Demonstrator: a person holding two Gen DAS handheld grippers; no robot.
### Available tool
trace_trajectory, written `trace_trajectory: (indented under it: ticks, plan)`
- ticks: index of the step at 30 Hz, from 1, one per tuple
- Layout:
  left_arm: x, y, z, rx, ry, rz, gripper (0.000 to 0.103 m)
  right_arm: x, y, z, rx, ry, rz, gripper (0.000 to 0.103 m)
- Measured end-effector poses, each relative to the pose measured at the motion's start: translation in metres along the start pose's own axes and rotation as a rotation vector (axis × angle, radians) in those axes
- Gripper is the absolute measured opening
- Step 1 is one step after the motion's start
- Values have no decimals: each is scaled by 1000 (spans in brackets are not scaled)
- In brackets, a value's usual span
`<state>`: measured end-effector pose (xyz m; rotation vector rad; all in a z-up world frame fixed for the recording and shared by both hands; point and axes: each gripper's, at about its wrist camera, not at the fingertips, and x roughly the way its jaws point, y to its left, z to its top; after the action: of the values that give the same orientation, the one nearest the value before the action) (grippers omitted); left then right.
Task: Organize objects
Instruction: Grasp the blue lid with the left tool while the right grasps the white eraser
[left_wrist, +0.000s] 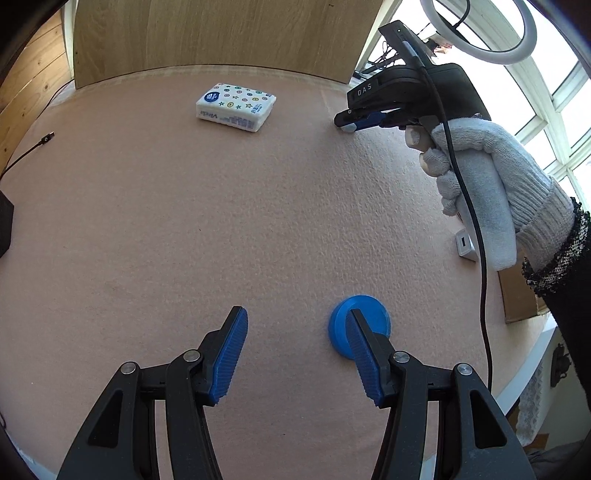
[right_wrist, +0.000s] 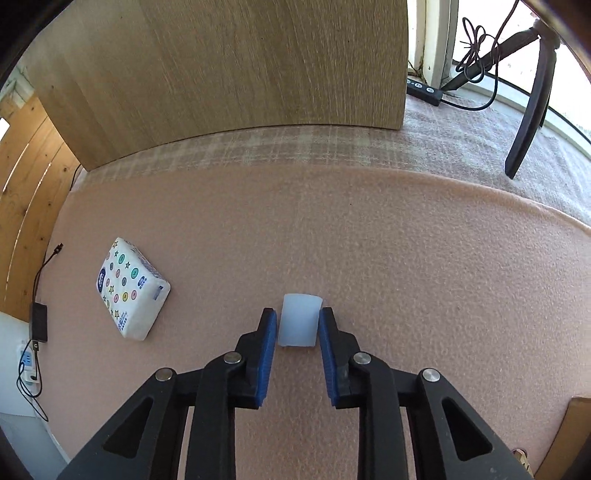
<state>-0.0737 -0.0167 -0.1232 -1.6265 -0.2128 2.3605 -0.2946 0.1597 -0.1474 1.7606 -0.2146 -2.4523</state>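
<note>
A white tissue pack (left_wrist: 236, 106) with coloured dots lies at the far side of the pink mat; it also shows in the right wrist view (right_wrist: 132, 288) at the left. A blue round lid (left_wrist: 360, 329) lies on the mat, partly behind my left gripper's right finger. My left gripper (left_wrist: 297, 354) is open and empty above the mat. My right gripper (right_wrist: 297, 325) is shut on a small pale white block (right_wrist: 299, 320). In the left wrist view the right gripper (left_wrist: 352, 123) shows at the far right, held by a gloved hand.
A wooden board (right_wrist: 221, 74) stands upright at the mat's far edge. A cable with a plug (left_wrist: 46, 138) lies at the left. A ring light (left_wrist: 480, 33) and a tripod leg (right_wrist: 528, 110) stand at the right by the window. A cardboard piece (left_wrist: 517, 295) lies at the right edge.
</note>
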Motion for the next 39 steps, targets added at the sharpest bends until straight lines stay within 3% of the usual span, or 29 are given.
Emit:
trace_trajectory:
  ticks: [15,27,36,39]
  plan:
    - [17,-29,-12,84,41,9,61,-28,-4,-27,-24,-39,41,11]
    - [34,-60,-8,178,72,35,69,-88,-16,-101,-43,-93,107,11]
    - [46,-71,-9,217,70,115,68,-113,-32,-156,-20,-107,109,11]
    - [46,-73,-9,224,66,133,60,-119,-36,-171,-13,-111,106,11]
